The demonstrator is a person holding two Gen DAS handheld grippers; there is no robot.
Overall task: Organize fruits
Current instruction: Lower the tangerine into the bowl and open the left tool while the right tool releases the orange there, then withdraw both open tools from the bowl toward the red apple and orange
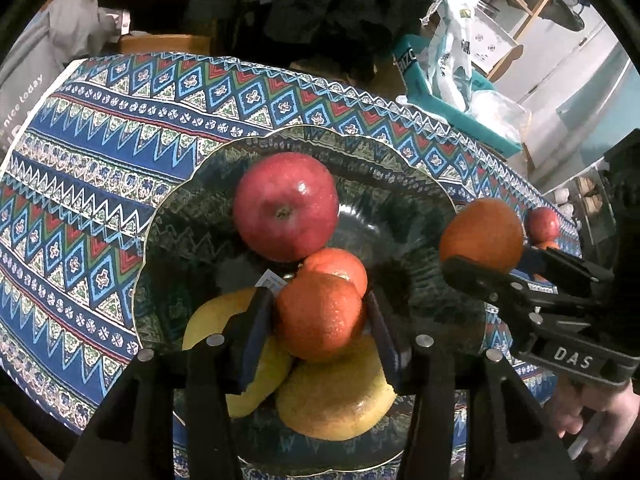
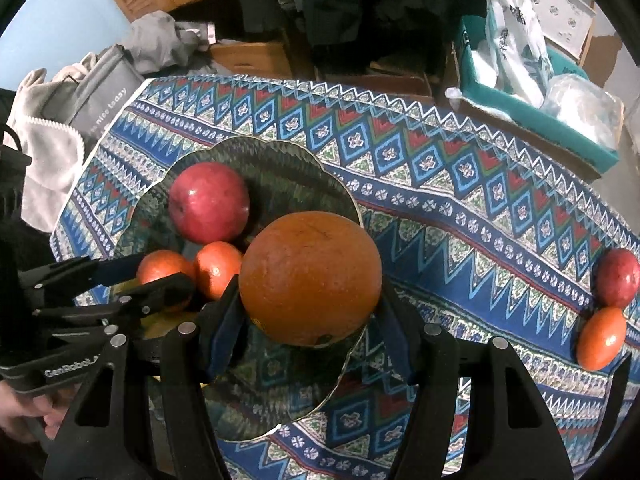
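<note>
Tongs first: my left tongs [image 1: 320,316] point down into the glass bowl [image 1: 168,216] with a small mandarin [image 1: 318,316] between the blue pads; the pad at the picture's right lies along its skin, the other stands just beside it, and whether they press or have let go I cannot tell; the mandarin sits on top of two yellow fruits [image 1: 336,400], touching a second mandarin [image 1: 340,264] just behind it. My right tongs [image 2: 310,308] are clamped on a big orange [image 2: 310,276], both pads against its sides, held over the bowl's near edge [image 2: 340,376]; below it the clear glass shows the patterned cloth [image 2: 460,208] through it. Beyond the mandarins a red apple [image 1: 286,206] lies in the bowl, touching the second mandarin; the bowl stands on the cloth-covered tabletop. Well apart, at the cloth's right side in the right wrist view, another red apple [image 2: 618,278] and a third mandarin [image 2: 600,338] lie on the cloth, touching each other. Past the far edge stand a teal box [image 2: 560,132] with plastic bags, grey bags [image 2: 100,96] and dark hanging clothes [image 2: 340,4].
</note>
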